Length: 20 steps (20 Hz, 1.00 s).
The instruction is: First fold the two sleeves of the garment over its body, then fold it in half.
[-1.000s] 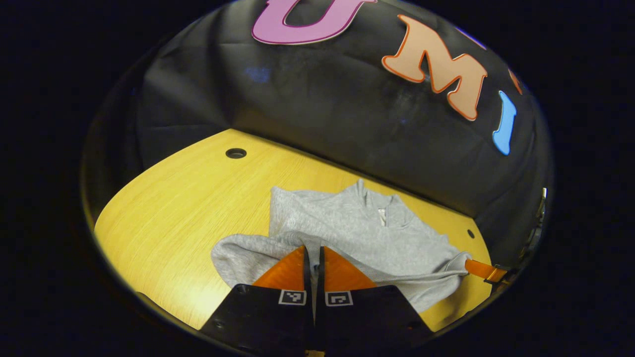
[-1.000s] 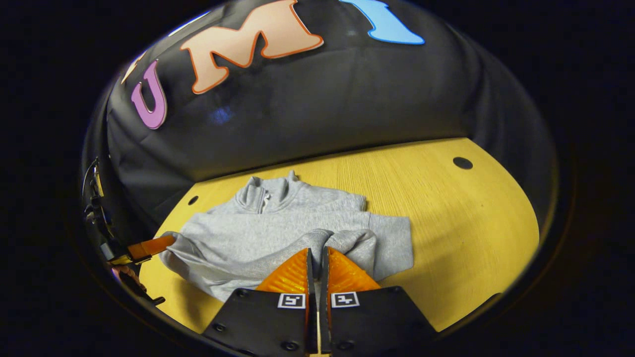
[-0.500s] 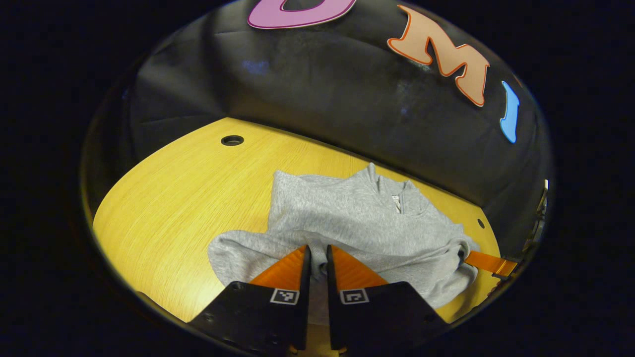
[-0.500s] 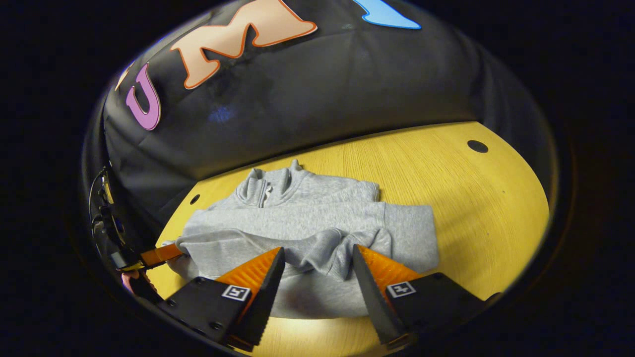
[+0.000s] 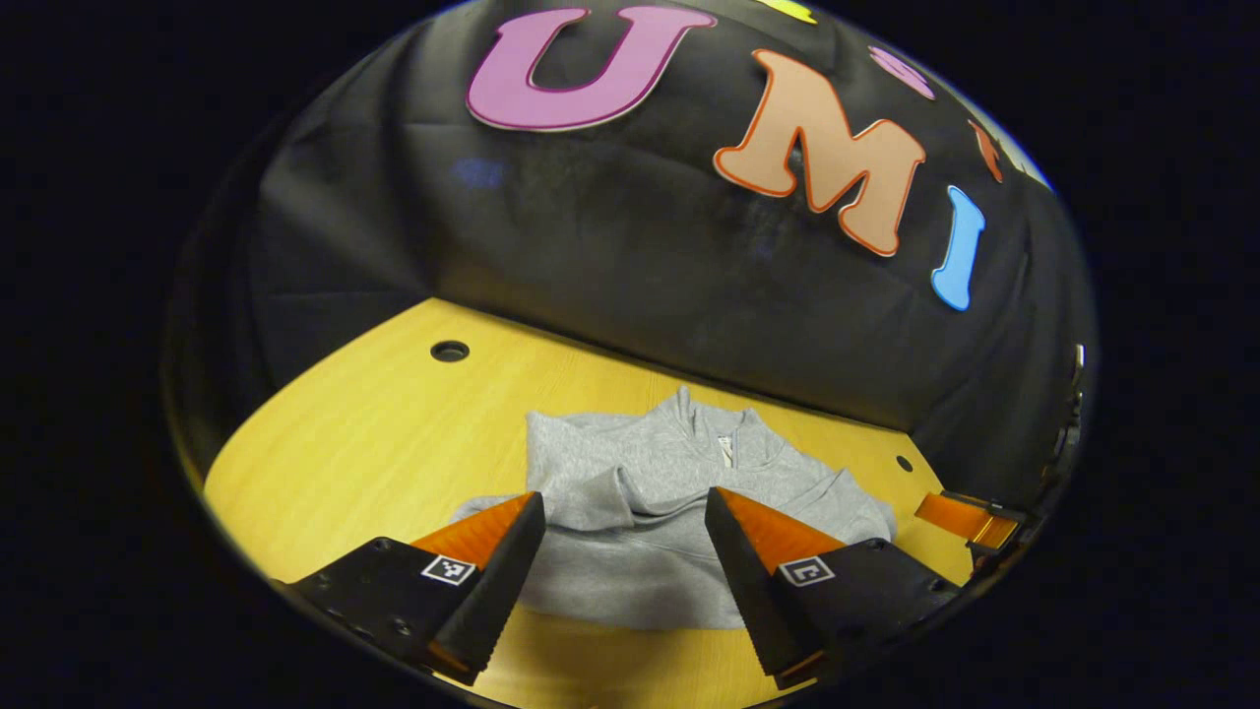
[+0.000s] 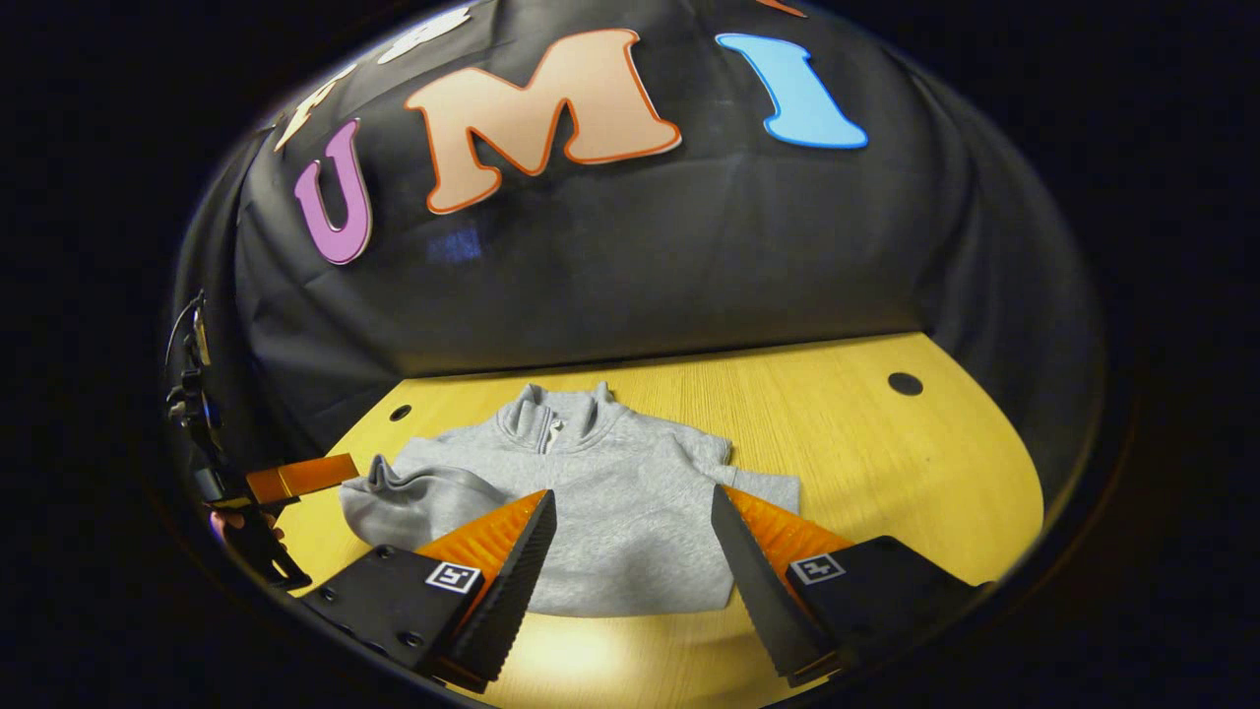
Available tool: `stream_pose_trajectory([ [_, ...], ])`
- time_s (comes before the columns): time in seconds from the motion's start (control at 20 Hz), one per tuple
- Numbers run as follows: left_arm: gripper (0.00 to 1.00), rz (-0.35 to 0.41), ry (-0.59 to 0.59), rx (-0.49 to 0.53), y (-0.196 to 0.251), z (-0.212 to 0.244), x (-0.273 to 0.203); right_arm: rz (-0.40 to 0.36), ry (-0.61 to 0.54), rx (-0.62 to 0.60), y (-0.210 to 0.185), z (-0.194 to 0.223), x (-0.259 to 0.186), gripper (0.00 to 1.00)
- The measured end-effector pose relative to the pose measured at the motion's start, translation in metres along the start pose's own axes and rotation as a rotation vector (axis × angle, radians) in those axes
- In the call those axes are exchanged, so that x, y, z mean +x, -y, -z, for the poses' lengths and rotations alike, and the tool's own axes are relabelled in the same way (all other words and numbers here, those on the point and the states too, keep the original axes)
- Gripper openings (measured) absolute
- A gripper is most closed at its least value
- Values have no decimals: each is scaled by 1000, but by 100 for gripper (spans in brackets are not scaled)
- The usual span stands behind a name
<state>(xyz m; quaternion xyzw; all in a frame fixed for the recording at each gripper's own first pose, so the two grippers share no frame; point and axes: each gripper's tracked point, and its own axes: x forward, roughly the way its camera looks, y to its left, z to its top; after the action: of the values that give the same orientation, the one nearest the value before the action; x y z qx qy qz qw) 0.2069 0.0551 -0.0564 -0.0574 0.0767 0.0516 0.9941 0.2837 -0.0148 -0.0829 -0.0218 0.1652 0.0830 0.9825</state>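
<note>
Grey fleece, one garment [image 5: 650, 512], lies folded in the middle of the wooden table [image 5: 364, 423], collar toward the booth wall. In the left gripper view the left gripper [image 5: 622, 537] has its fingers spread wide, nothing between them, poised above the near edge of the cloth. The far right of that view catches the other gripper's fingertip beside the garment's right side. In the right gripper view the right gripper [image 6: 630, 532] is spread just as wide, empty, above the same near hem [image 6: 630, 591]. At far left there, the left gripper's fingertip sits just off the bunched sleeve [image 6: 394, 492], with a hand [image 6: 236, 527] partly seen below it. Count two holes in the tabletop in each view, with one large hole [image 6: 904, 383] on the right and a smaller one [image 6: 400, 413] near the wall.
</note>
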Motion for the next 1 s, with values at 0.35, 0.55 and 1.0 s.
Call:
stream_pose_trajectory([
  [0.35, 95, 49, -16, 21, 10, -5, -92, -7, 101, -23, -40, -19, -94, 98],
  [0.55, 95, 94, -46, -25, 16, 10, -132, 14, 123, 20, -53, -9, -133, 98],
  [1.0, 95, 99, -110, 92, -8, 44, -189, 140, 138, 114, -45, 29, -228, 94],
])
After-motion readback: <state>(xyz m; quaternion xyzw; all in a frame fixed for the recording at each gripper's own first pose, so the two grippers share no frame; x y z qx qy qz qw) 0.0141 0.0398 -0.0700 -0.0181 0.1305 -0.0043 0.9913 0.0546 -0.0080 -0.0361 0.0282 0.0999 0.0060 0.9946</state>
